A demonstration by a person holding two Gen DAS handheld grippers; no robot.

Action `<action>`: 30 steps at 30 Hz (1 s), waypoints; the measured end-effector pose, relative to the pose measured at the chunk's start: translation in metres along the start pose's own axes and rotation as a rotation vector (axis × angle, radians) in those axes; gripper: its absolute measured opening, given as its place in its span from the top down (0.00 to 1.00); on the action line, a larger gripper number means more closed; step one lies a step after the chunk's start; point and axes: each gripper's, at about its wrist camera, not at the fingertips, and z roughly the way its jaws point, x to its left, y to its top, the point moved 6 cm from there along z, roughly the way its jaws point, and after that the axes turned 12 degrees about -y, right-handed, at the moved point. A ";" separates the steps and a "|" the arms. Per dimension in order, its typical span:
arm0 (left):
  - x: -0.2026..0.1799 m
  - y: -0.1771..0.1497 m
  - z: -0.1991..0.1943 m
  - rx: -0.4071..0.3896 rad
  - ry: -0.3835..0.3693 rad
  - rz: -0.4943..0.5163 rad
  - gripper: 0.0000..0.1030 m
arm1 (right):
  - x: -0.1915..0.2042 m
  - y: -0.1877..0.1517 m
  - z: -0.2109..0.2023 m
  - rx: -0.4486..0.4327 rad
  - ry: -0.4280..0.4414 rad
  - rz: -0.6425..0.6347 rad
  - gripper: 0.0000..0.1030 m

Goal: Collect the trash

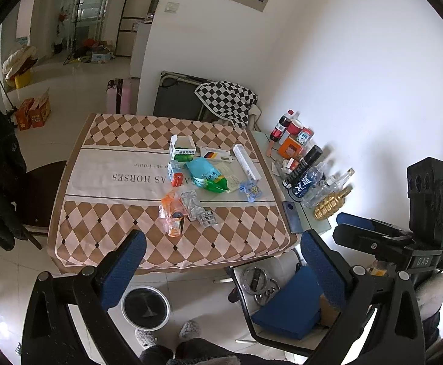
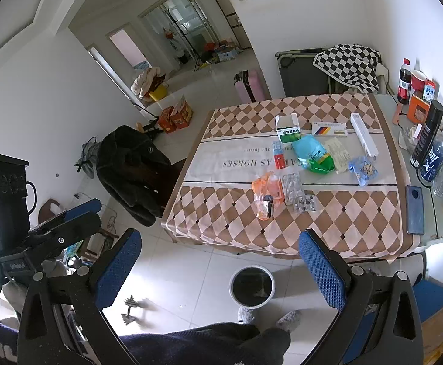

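Both claws are held spread wide and empty above the floor, short of the table. Between the blue pads of the left gripper [image 1: 221, 261] the near edge of the checkered tablecloth [image 1: 106, 213] is framed; nothing is touched. The right gripper [image 2: 218, 264] is likewise parted, with one round white trash bin [image 2: 252, 286] seen on the tiles between its fingers, just in front of the table's near edge.

Trash is gathered in a loose cluster at the middle of the tablecloth. Counted there: one orange plastic wrapper [image 2: 265, 193] nearest the bin, one silver blister pack [image 2: 293, 187] touching it on its right, one green and blue bag [image 2: 312, 155] farther back, one small blue printed packet [image 2: 362, 170] to the right, one opened green and white medicine box [image 2: 287, 129] at the back, and one long white box [image 2: 363, 138]. One dark phone [image 2: 415, 210] lies at the table's right edge.
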 end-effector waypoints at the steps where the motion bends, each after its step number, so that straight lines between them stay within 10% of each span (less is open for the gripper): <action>1: 0.000 0.002 0.001 0.003 -0.002 0.000 0.00 | 0.000 0.000 0.000 -0.003 0.000 -0.001 0.00; 30: -0.002 0.014 -0.001 -0.001 -0.013 0.012 0.00 | 0.012 0.015 0.002 -0.011 0.007 -0.004 0.00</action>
